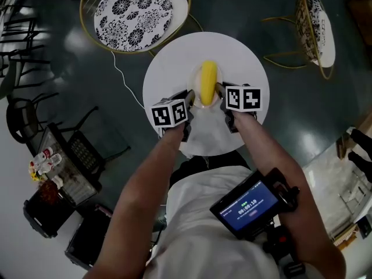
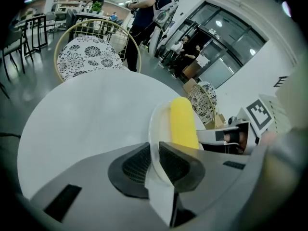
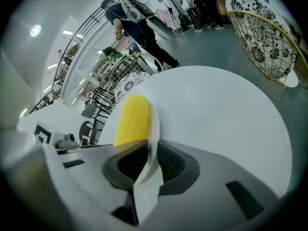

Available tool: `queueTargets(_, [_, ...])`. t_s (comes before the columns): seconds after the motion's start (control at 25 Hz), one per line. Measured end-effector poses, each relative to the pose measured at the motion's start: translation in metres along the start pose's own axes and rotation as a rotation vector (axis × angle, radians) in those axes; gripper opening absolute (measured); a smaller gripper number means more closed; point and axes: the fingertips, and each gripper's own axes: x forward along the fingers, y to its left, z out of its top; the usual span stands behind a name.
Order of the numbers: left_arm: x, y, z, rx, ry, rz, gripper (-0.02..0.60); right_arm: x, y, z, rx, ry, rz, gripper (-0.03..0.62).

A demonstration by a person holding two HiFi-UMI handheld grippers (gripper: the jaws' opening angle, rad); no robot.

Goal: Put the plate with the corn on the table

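A yellow corn cob point(image 1: 207, 82) lies on a small white plate point(image 1: 196, 101) over the round white table point(image 1: 174, 63). My left gripper point(image 1: 189, 99) is shut on the plate's left rim and my right gripper point(image 1: 221, 95) is shut on its right rim. In the left gripper view the plate rim point(image 2: 154, 138) stands pinched between the dark pads, with the corn point(image 2: 183, 124) just behind. The right gripper view shows the same: the rim point(image 3: 153, 138) is clamped and the corn point(image 3: 131, 119) lies to its left. Whether the plate touches the table I cannot tell.
A gold wire chair with a patterned cushion point(image 1: 133, 7) stands beyond the table on the left, another chair point(image 1: 317, 25) at the far right. A white cable point(image 1: 125, 83) runs over the dark floor. A device with a screen point(image 1: 250, 205) hangs at the person's chest. People stand far off point(image 2: 147, 8).
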Motion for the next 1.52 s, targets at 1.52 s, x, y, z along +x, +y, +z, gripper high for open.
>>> queueTargets(1.52, [-0.114, -0.025, -0.051, 0.276, -0.162, -0.081, 0.006, -0.080, 0.041, -0.060, -0.112, -0.239, 0.009, 0.008])
